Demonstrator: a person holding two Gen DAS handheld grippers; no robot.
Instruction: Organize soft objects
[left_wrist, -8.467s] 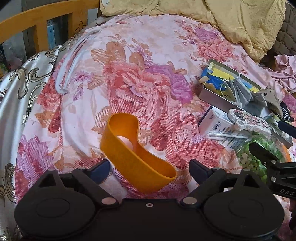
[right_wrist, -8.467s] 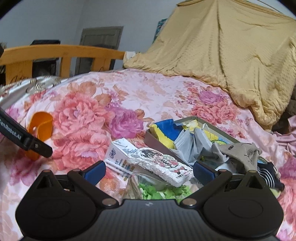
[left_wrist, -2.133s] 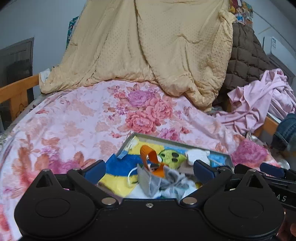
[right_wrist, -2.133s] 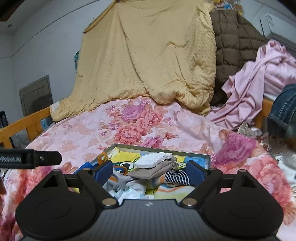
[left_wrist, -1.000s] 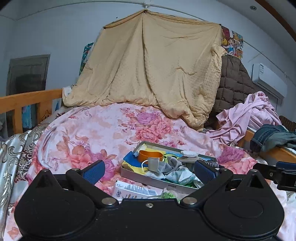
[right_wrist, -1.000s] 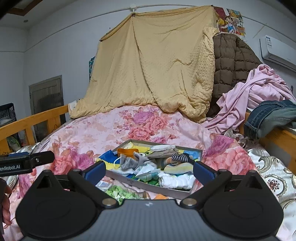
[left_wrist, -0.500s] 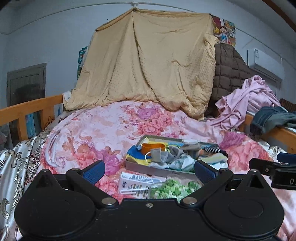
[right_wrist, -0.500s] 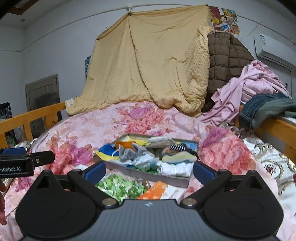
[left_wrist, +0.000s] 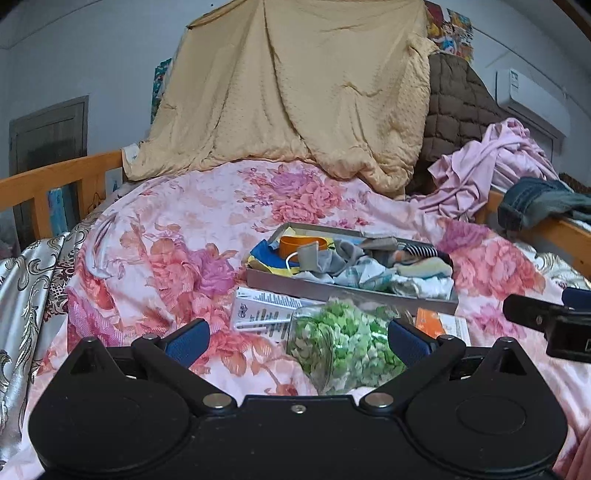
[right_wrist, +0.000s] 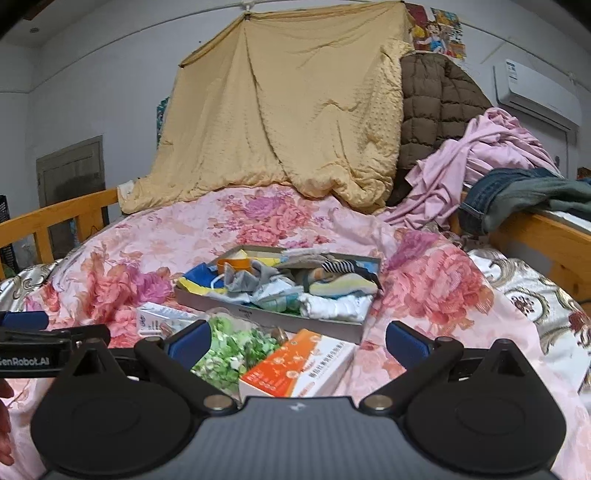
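Ahead of both jaws, shallow grey metal tray (left_wrist: 351, 291) holds the gathered socks and cloths (right_wrist: 295, 284); left gripper (left_wrist: 297, 338) and right gripper (right_wrist: 297, 338) released, empty, likely sorting finished.

Left gripper (left_wrist: 297, 341): we hold it level, its blue pads spread wide with nothing between them.
Right gripper (right_wrist: 298, 339): ours too, level beside the left, its fingers just as wide apart and gripping nothing.
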